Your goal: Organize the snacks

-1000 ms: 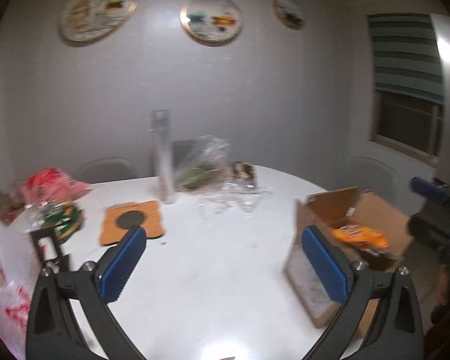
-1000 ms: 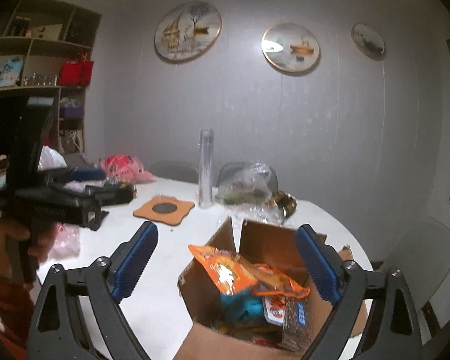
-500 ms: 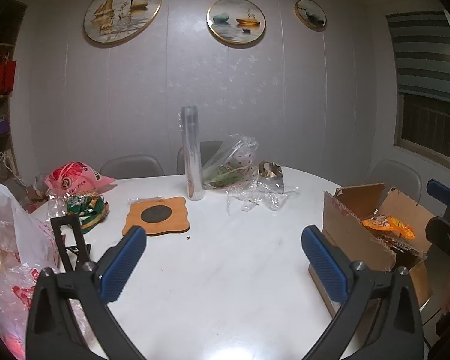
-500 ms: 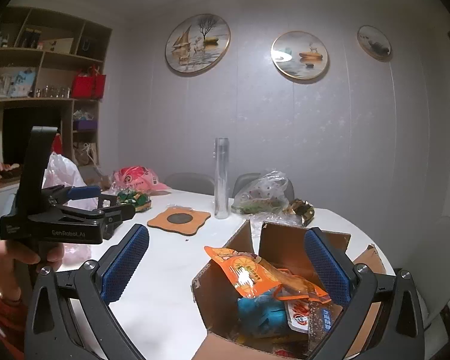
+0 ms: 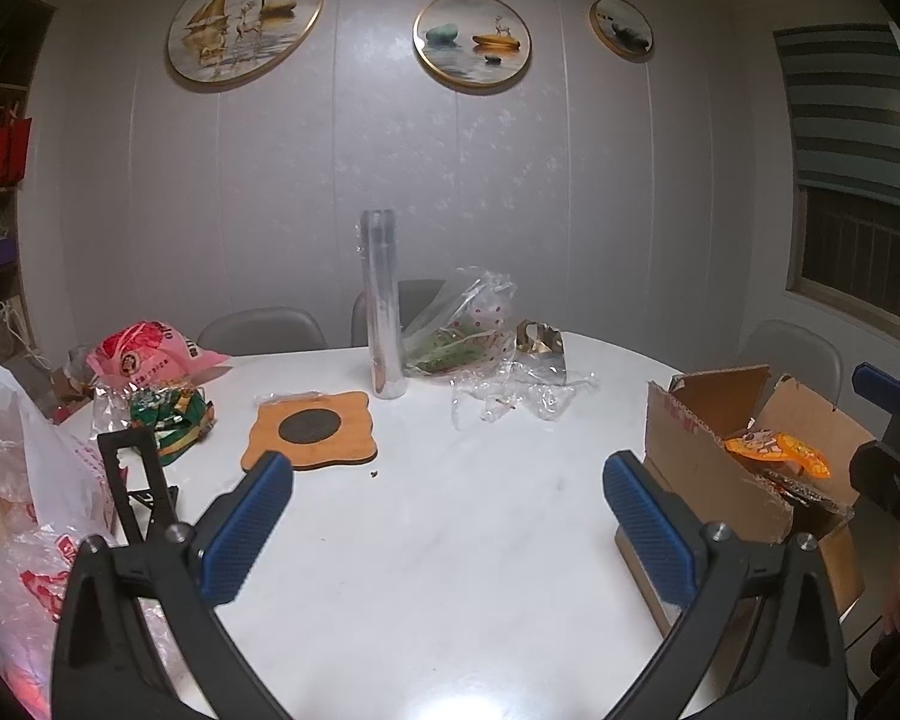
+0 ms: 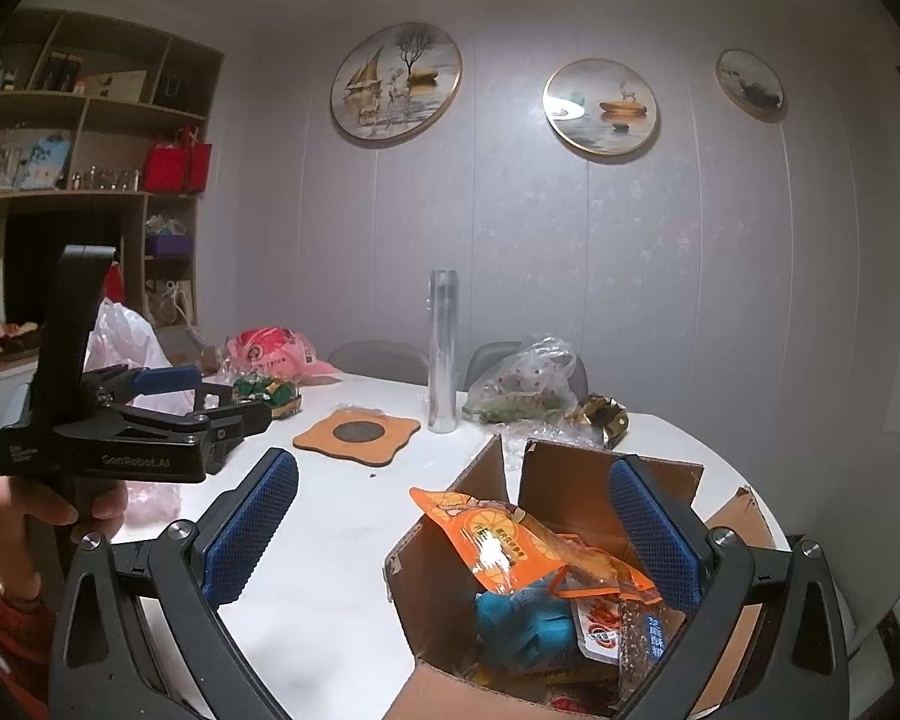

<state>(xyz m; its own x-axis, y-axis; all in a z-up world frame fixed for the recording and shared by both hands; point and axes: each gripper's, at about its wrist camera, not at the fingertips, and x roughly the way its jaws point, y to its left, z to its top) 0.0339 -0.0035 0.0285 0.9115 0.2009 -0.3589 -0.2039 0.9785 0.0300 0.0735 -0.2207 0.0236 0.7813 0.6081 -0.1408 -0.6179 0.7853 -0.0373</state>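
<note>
An open cardboard box (image 6: 444, 594) stands at the near right of the white table (image 5: 438, 540) and holds several snack packs, with an orange pouch (image 6: 492, 546) on top; the box also shows in the left wrist view (image 5: 708, 474). My right gripper (image 6: 450, 528) is open and empty, raised over the box's near side. My left gripper (image 5: 447, 525) is open and empty above the table's middle; it also shows in the right wrist view (image 6: 210, 402) at the left. A pink snack bag (image 5: 144, 354) and a green pack (image 5: 171, 414) lie at the far left.
A wooden coaster (image 5: 311, 429), a tall clear roll (image 5: 381, 306), a clear plastic bag with greens (image 5: 462, 330) and crumpled wrap (image 5: 510, 390) sit at the back. White plastic bags (image 5: 18, 480) crowd the left edge beside a black stand (image 5: 138, 480). Chairs ring the table.
Both grippers have tilted up and steadied, so the views show more wall and the far table. Both stay open and empty. The box and snacks have not moved.
</note>
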